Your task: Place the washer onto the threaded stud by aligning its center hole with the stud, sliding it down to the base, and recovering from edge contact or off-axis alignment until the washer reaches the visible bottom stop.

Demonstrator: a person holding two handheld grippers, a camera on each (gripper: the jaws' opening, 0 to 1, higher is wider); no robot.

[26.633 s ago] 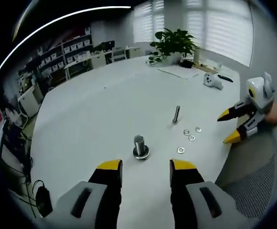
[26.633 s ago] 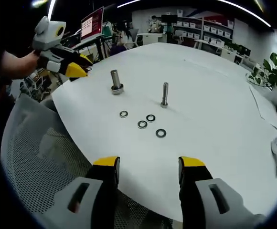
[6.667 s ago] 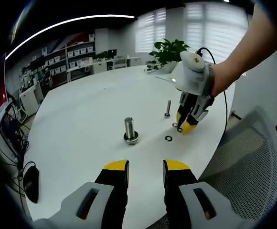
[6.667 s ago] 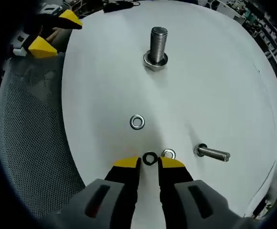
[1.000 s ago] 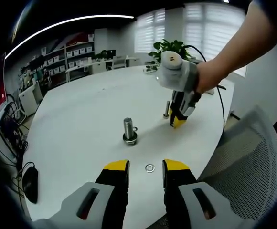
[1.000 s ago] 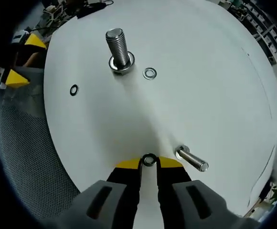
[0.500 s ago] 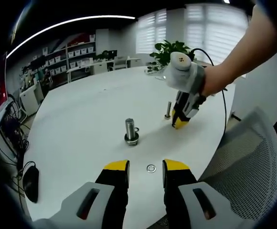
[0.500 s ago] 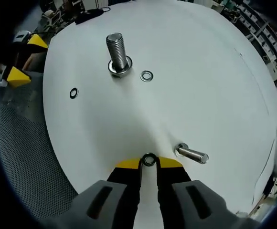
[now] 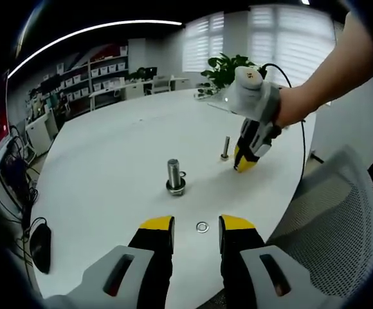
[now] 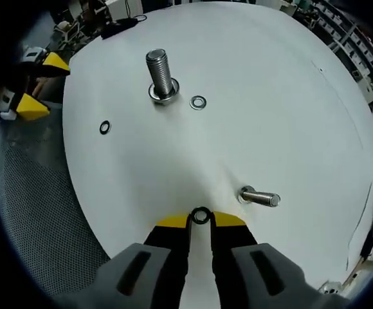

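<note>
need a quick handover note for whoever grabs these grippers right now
Right gripper: shut on a washer, held near the thin stud.
Left gripper: open, holding nothing, above the table edge.
Thick stud stands mid-table with a loose washer beside it; another loose washer lies near the left gripper.
Done: washer picked up.
Left: line its hole up with a stud and slide it down to the base.

Left gripper view looks across the table [image 9: 109, 154]; right gripper view looks down closely
</note>
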